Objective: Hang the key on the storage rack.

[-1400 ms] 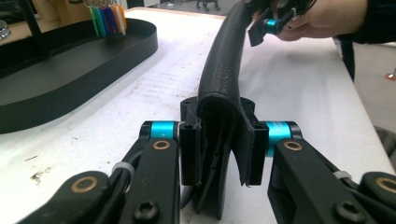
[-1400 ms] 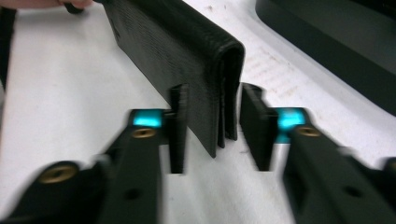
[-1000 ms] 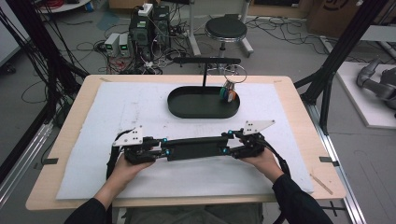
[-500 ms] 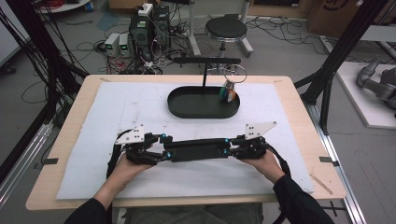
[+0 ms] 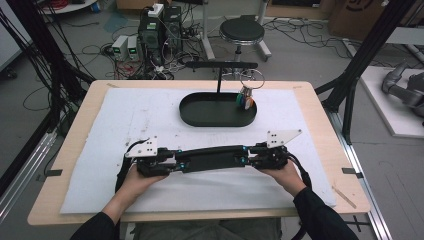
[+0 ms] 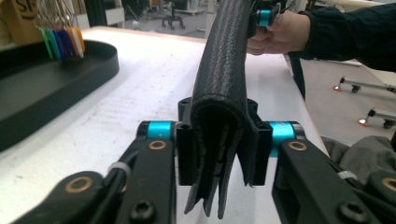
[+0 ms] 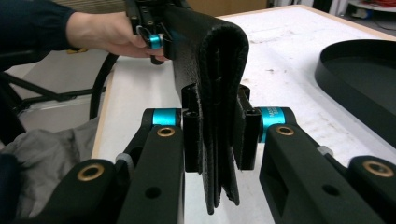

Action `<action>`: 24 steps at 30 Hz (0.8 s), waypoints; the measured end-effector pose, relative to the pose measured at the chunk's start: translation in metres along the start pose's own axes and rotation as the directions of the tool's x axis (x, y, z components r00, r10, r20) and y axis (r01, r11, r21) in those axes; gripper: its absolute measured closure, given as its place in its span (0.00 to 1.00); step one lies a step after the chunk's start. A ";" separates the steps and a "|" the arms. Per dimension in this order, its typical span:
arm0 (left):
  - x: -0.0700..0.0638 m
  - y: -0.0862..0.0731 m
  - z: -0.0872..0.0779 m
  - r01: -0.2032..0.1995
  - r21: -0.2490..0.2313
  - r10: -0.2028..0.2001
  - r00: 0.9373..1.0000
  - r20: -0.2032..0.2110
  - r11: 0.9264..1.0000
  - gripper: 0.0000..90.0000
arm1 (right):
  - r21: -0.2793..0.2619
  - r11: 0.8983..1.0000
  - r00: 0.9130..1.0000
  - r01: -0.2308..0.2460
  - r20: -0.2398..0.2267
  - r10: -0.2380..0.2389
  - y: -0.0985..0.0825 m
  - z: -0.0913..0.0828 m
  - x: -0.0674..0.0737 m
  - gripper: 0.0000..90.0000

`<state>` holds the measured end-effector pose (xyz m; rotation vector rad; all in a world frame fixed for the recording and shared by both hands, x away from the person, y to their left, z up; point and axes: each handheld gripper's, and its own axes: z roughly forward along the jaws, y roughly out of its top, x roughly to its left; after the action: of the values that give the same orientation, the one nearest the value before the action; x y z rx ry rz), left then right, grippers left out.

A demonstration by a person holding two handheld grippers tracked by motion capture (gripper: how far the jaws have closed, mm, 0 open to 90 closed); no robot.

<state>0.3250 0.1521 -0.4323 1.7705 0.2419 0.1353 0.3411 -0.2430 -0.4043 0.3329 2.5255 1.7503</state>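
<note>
A long black leather strip (image 5: pixel 210 157), folded lengthwise, hangs level just above the white mat between my two grippers. My left gripper (image 5: pixel 175 163) pinches its left end. In the left gripper view the pads (image 6: pixel 184 149) press the folded leather (image 6: pixel 219 93) from both sides; these jaws have just been closing on it. My right gripper (image 5: pixel 248 158) is shut on the other end, its jaws having closed on the strip within the last second. The right gripper view has its pads (image 7: pixel 192 140) squeezing the leather (image 7: pixel 210 70), with the left gripper (image 7: pixel 154 39) farther off.
An oval black tray (image 5: pixel 190 117) stands on the mat beyond the strip, with a T-shaped stand (image 5: pixel 220 65) rising behind it. Coloured key tags (image 5: pixel 245 100) on a ring hang at the tray's right end. The white mat (image 5: pixel 125 115) covers most of the wooden table.
The left jaws stood wider half a second ago and are tight on the strip again. The right jaws have closed on their end, and the right hand has edged slightly right.
</note>
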 end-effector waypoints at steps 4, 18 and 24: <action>-0.002 0.007 0.000 -0.026 -0.002 0.026 1.000 -0.005 1.000 0.82 | -0.005 1.000 1.000 0.001 0.014 0.000 0.000 -0.002 0.000 0.80; 0.024 0.044 0.004 -0.015 -0.015 0.012 0.986 -0.165 1.000 0.83 | -0.030 0.998 0.942 -0.046 0.331 0.054 -0.002 -0.045 -0.013 0.47; 0.044 0.060 0.017 -0.016 0.003 0.016 0.976 -0.218 1.000 0.83 | -0.029 0.997 0.875 -0.076 0.477 0.081 -0.009 -0.056 -0.018 0.47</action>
<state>0.3772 0.1346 -0.3794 1.7594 0.3862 0.3428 0.3481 -0.3005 -0.3939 0.7721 2.1693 1.4688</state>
